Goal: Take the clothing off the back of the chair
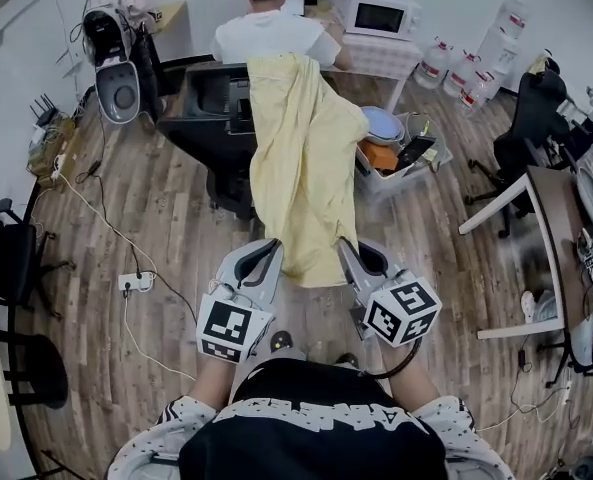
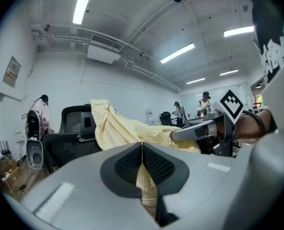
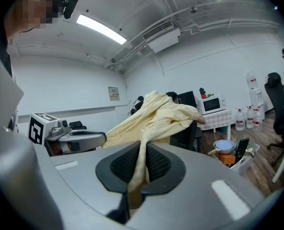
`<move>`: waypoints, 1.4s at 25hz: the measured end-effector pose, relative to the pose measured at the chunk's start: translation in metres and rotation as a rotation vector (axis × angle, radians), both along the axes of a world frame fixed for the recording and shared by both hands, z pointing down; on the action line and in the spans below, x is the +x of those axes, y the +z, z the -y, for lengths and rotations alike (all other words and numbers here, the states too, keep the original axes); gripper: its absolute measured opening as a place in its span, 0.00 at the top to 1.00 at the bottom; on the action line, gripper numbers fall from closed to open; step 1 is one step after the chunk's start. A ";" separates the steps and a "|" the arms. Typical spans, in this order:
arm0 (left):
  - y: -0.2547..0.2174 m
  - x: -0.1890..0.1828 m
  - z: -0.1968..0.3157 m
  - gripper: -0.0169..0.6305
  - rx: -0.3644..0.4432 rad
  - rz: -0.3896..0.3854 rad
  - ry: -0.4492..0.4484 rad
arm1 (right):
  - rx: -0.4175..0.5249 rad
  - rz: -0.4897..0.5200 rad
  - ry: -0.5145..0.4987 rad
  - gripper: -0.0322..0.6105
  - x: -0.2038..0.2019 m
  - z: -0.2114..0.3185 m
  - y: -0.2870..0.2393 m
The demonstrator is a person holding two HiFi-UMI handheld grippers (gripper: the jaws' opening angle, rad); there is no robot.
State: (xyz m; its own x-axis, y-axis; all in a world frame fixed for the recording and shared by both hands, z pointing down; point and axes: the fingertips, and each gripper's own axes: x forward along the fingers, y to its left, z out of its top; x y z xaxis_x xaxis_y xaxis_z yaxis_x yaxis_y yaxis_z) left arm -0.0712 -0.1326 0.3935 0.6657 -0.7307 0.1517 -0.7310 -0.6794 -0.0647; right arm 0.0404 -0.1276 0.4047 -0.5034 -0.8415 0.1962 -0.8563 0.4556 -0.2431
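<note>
Left tool (image 2: pixel 142 159) and right tool (image 3: pixel 142 163) are both clenched on the lower hem of a pale yellow garment (image 1: pixel 301 168) — one near each bottom corner — as a person works to take it off the back of a black office chair (image 2: pixel 77 123). In each gripper view the ribbed black pads (image 3: pixel 125 164) are pressed together, with a fold of the cloth pinched between them and a tail of it hanging below. The two grips sit side by side with a gap between them. That likely keeps the hem spread rather than bunched and gives an even pull from both sides.

The garment's upper end lies over the top edge of the chair's back, with part of it spilling down one side. The rest runs in a sloping sheet from that edge to the tools, clear of the wooden floor (image 1: pixel 156 218). By that reading the job is not yet done: the cloth would have to be raised over the top edge before it comes free.

The fabric looks thin and soft, light yellow with a fine check or dot weave, creased in long folds and finished with a stitched hem. Beyond the chair a seated person (image 1: pixel 276 33) faces a counter (image 1: pixel 381 56) carrying a microwave (image 1: pixel 376 13).
</note>
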 end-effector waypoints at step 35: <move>0.002 0.035 -0.047 0.97 -0.013 0.037 -0.115 | -0.013 0.054 -0.109 0.90 0.034 -0.030 0.001</move>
